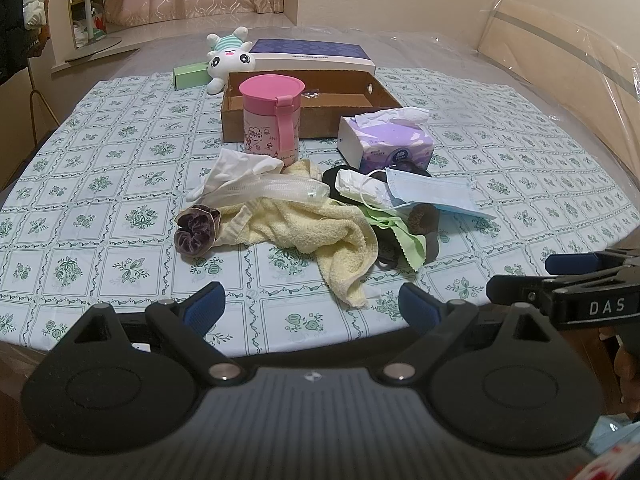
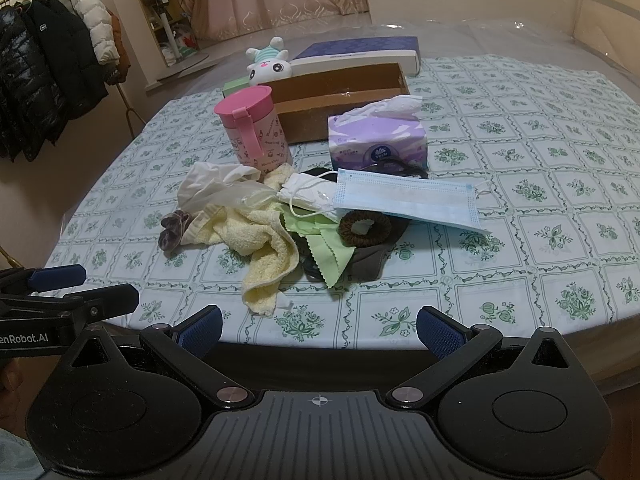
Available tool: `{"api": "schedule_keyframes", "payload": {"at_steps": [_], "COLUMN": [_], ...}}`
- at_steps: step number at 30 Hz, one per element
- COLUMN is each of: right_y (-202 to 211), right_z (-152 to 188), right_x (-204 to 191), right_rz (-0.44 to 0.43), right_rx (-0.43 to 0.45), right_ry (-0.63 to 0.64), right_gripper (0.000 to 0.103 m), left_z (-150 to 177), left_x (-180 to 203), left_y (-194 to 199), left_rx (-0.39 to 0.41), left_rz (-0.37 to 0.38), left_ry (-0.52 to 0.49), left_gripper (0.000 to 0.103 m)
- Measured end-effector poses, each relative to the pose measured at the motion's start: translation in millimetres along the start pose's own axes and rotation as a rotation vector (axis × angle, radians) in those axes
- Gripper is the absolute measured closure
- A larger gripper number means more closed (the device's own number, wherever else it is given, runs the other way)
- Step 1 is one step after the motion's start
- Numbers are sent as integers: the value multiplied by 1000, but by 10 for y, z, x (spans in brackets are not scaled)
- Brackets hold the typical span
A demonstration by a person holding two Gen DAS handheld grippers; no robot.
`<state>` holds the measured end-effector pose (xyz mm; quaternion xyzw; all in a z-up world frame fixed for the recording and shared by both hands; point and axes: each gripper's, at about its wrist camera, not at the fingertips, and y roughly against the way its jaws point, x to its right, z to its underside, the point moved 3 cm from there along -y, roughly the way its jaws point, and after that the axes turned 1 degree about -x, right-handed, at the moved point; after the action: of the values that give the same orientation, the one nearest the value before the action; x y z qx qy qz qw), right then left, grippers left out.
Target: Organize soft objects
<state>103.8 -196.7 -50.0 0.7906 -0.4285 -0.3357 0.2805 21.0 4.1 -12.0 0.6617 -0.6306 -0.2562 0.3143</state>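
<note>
A heap of soft things lies mid-table: a yellow towel (image 1: 304, 228) (image 2: 260, 244), a purple scrunchie (image 1: 196, 232) (image 2: 170, 232), a brown scrunchie (image 2: 365, 226) (image 1: 424, 218), a green cloth (image 2: 324, 240) (image 1: 394, 228), a blue face mask (image 1: 432, 196) (image 2: 408, 198), a white mask (image 2: 308, 194) and white gloves (image 1: 236, 170) (image 2: 216, 184). A plush bunny (image 1: 230, 60) (image 2: 270, 64) sits behind the open cardboard box (image 1: 344, 110) (image 2: 344, 120). My left gripper (image 1: 312, 306) and right gripper (image 2: 318, 330) hover open at the near table edge, holding nothing.
A pink lidded cup (image 1: 272, 116) (image 2: 256, 132) and a purple tissue pack (image 1: 386, 142) (image 2: 378, 140) stand before the box. A navy-and-white box lid (image 1: 312, 54) lies behind. Coats hang on a rack (image 2: 48, 72) to the left. Plastic-wrapped furniture (image 1: 560, 64) stands at the right.
</note>
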Motion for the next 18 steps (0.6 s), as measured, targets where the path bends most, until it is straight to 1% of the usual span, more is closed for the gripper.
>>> {"api": "schedule_keyframes", "payload": {"at_steps": [18], "right_y": [0], "right_z": [-7], "right_x": [6], "right_rz": [-2], "right_rx": [-1], "right_ry": [-1], "right_gripper": [0], "left_z": [-13], "left_x": [-5], "left_y": [-15], "left_rx": [-1], "left_rz": [-1], "left_ry": [4], "left_gripper": [10]}}
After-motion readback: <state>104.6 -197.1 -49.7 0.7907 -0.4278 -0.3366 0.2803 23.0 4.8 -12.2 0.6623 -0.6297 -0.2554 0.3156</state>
